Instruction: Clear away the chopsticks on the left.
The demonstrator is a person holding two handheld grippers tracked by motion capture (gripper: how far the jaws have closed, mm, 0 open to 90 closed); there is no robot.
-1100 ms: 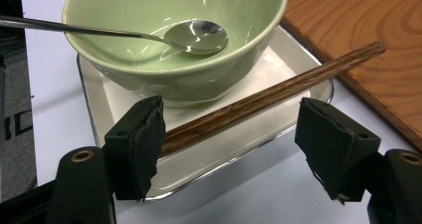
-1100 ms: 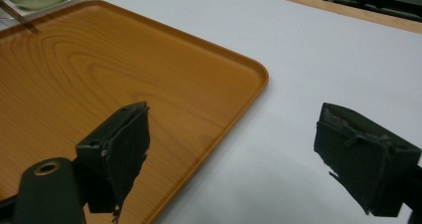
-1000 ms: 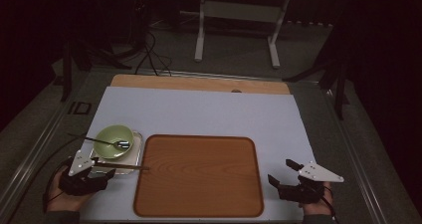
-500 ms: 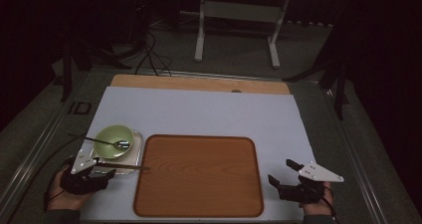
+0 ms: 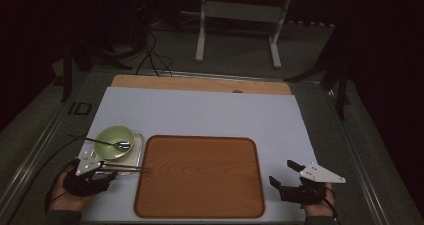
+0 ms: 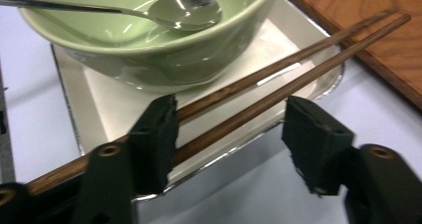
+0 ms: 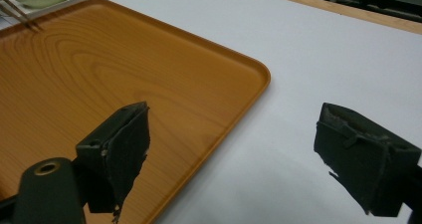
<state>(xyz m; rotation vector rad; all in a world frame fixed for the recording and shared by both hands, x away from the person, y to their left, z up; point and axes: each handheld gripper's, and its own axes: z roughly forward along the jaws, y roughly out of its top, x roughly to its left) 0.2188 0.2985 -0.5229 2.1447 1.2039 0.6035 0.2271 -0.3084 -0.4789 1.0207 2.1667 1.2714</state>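
A green bowl with a metal spoon in it stands on a small white dish. Two brown chopsticks lie across the dish's front edge, their tips over the wooden tray. My left gripper straddles the chopsticks. Its jaws have just been closing: one pad touches the sticks, the other stands clear of them. My right gripper rests open and empty beside the wooden tray's right edge.
A pale sheet covers the table, with a wooden strip at its far edge. Beyond the table stand a white frame's legs, and cables lie on the floor. A person's hands hold both grippers at the near edge.
The left gripper's jaws look a little closer together around the chopsticks. Neither hand has shifted, and the bowl, spoon and tray lie as before.
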